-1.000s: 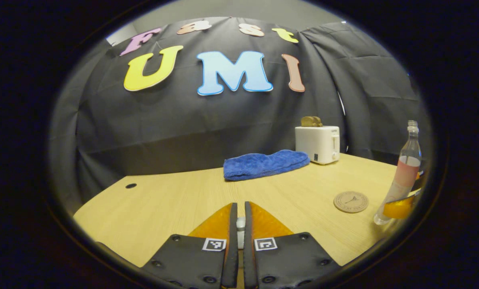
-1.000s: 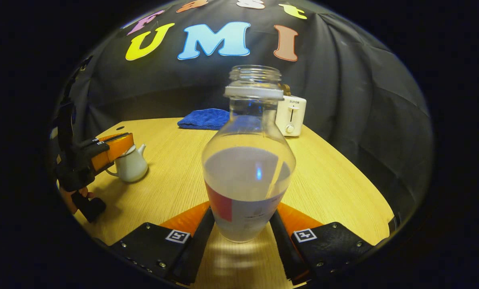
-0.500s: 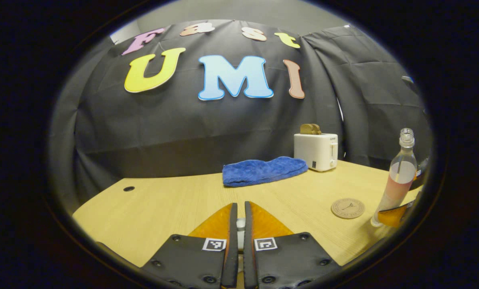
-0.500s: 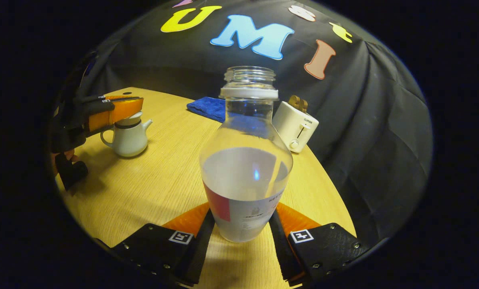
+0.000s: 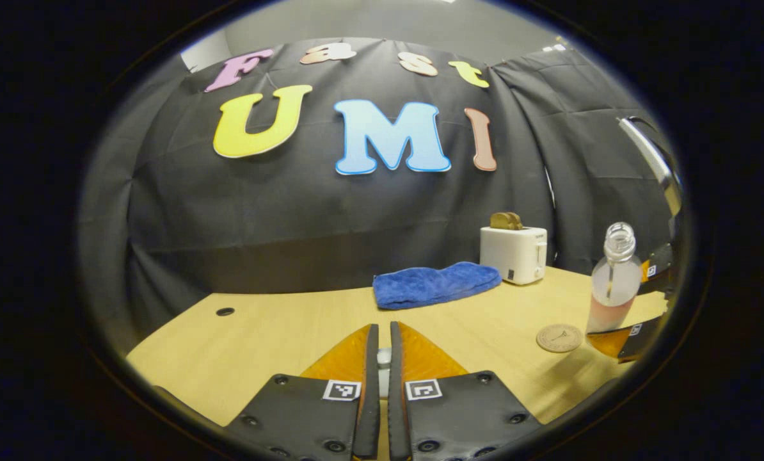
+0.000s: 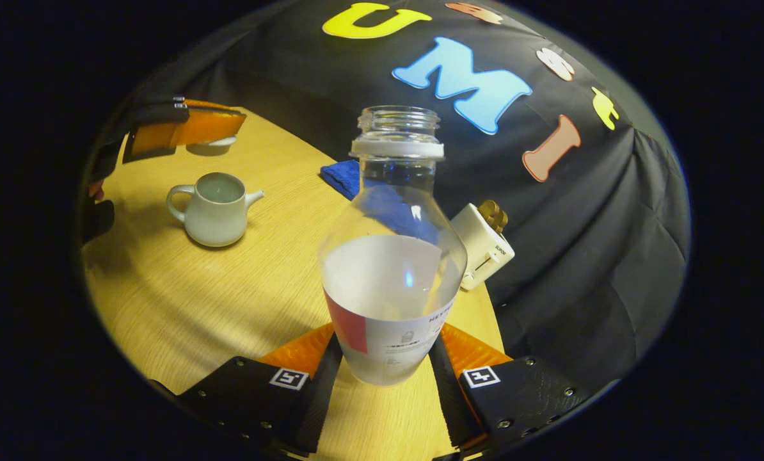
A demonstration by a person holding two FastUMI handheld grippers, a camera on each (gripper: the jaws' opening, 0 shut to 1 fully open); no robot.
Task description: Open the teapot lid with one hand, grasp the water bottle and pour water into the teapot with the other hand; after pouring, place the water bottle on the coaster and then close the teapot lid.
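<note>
Right claw [image 6: 385, 368] clamps the clear plastic water bottle [image 6: 391, 269]; left claw [image 5: 379, 371] pinches the lid. Next, tilt over the open white ceramic teapot [image 6: 214, 210].

Between our left gripper's [image 5: 382, 365] fingers we see just a sliver of the lid [image 5: 384, 356]. The bottle's [image 6: 391, 256] base is hidden between the right gripper's [image 6: 385, 378] fingers.

Light wooden counter [image 5: 279, 333] carrying a blue towel [image 5: 434, 285] and white toaster [image 5: 513, 253] at its far edge, a coaster [image 5: 559, 337], and an open teapot [image 6: 215, 208].
</note>
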